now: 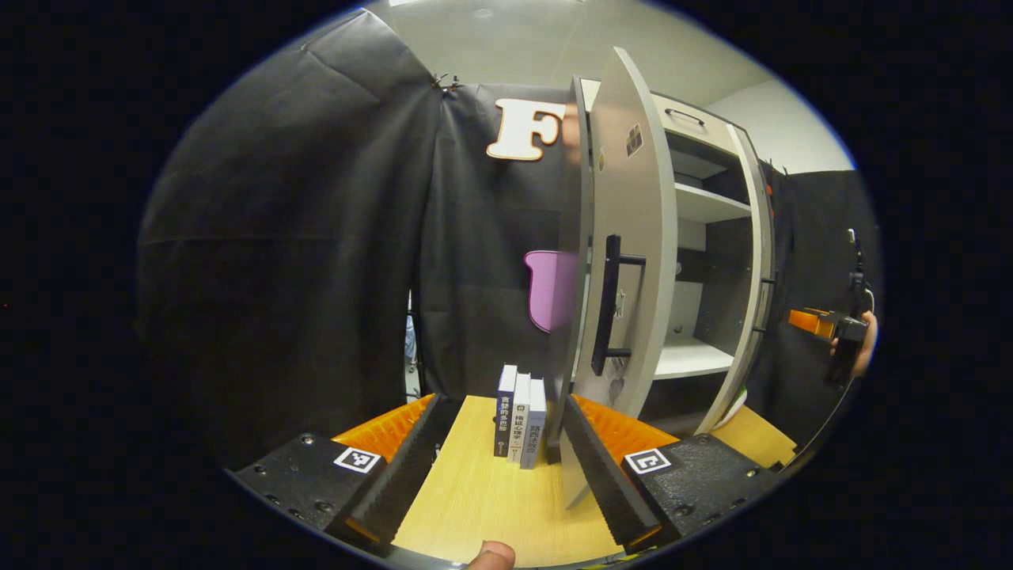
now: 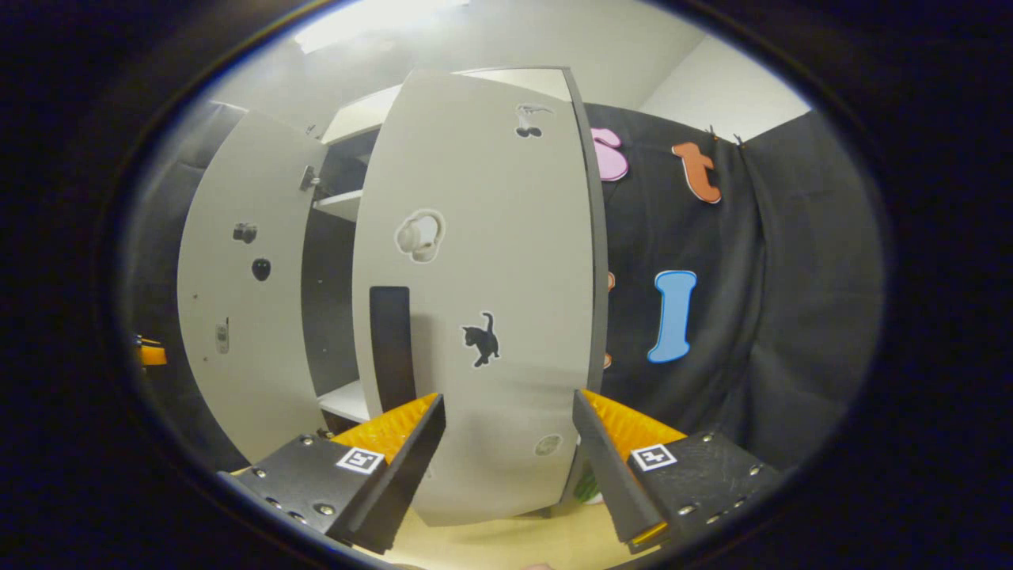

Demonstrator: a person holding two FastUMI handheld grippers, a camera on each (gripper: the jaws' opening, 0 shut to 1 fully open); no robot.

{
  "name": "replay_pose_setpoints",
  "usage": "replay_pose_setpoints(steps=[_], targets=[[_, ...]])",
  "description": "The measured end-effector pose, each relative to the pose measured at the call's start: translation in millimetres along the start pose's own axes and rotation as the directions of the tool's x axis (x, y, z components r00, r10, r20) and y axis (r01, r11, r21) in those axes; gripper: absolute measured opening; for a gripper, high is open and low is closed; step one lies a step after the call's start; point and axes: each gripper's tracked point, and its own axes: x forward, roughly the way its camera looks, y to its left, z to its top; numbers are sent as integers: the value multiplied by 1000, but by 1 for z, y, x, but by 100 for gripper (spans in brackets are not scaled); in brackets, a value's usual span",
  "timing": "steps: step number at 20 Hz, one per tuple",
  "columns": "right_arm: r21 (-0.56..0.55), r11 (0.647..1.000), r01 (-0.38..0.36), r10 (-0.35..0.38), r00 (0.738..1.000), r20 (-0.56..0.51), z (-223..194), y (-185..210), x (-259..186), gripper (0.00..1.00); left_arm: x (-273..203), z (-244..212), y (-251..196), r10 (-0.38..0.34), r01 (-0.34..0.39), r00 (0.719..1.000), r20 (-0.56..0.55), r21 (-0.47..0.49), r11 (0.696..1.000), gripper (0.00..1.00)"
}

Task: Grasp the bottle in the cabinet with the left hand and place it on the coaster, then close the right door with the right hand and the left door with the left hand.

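The bottle step looks finished or at least out of hand, since both grippers carry nothing, and the work now seems to be the closing of the doors. In the right gripper view the right gripper (image 2: 506,451) faces the outer face of the right door (image 2: 483,301), which stands part-way open with its dark handle (image 2: 391,348) just left of the spread, released fingers (image 2: 396,467); the door's lower edge sits between them, though whether either finger touches the panel is hard to tell at this angle. The next move calls for pressing that panel flat toward the cabinet (image 1: 704,261) until it shuts. In the left gripper view the left gripper (image 1: 498,467) hovers low over the wooden counter (image 1: 483,507), fingers wide apart and holding nothing, aimed at three upright books (image 1: 521,423) with the left door (image 1: 629,237) edge-on just right of them, its black bar handle (image 1: 608,305) facing the camera. The right-hand finger (image 1: 605,467) lies near that door's bottom corner. The person's hand (image 1: 864,340) with the other gripper shows far right, beyond the cabinet. The shelves in sight hold no bottle; a small green patch (image 2: 587,484) low behind the right door may be the coaster or bottle, but I cannot tell.
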Motion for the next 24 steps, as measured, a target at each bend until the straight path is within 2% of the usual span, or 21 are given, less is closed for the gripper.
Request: replay_pose_setpoints(steps=[1,2,3,4,6,11,14,16,17,18,19,20,21,22,23,24], targets=[[-5,1000,14,-14,1000,0,0,-1,-2,98,8,1,-2,-16,16,1000,0,11,1000,92],[-5,1000,28,-28,1000,-3,0,0,-6,98,15,3,-4,-32,32,999,3,18,999,96],[1,999,37,-37,999,-7,0,3,-10,98,23,5,-6,-48,48,999,5,18,999,92],[9,999,43,-43,999,-5,1,6,-14,98,31,6,-10,-68,68,998,5,14,998,96],[25,998,50,-50,999,8,6,12,-25,98,44,8,-14,-98,98,995,10,3,995,96],[18,998,64,-64,998,6,7,19,-49,98,66,19,-21,-142,143,989,32,-25,989,96],[18,997,72,-72,997,0,8,20,-69,98,72,29,-28,-168,167,985,47,6,986,96],[38,997,64,-64,998,-2,13,23,-86,98,77,37,-32,-173,170,984,53,52,984,96],[52,997,51,-50,999,-3,16,26,-95,98,79,39,-35,-174,171,984,46,63,983,92],[66,997,40,-39,999,-5,18,26,-104,98,80,42,-36,-163,159,985,53,73,985,96],[77,996,35,-35,999,-6,21,24,-114,97,81,49,-37,-159,154,985,61,78,985,91],[81,996,30,-29,1000,-8,22,21,-124,98,81,51,-40,-158,153,986,61,82,985,94],[77,997,30,-29,1000,-11,23,16,-134,98,80,51,-43,-151,147,987,47,83,986,89],[68,997,38,-38,999,-10,24,8,-141,98,77,48,-45,-139,135,989,40,77,988,93],[56,997,47,-46,999,-8,23,2,-149,98,75,49,-49,-125,121,991,39,73,990,88],[41,998,56,-56,998,-3,24,-4,-157,98,74,48,-52,-112,110,993,30,75,991,93]])
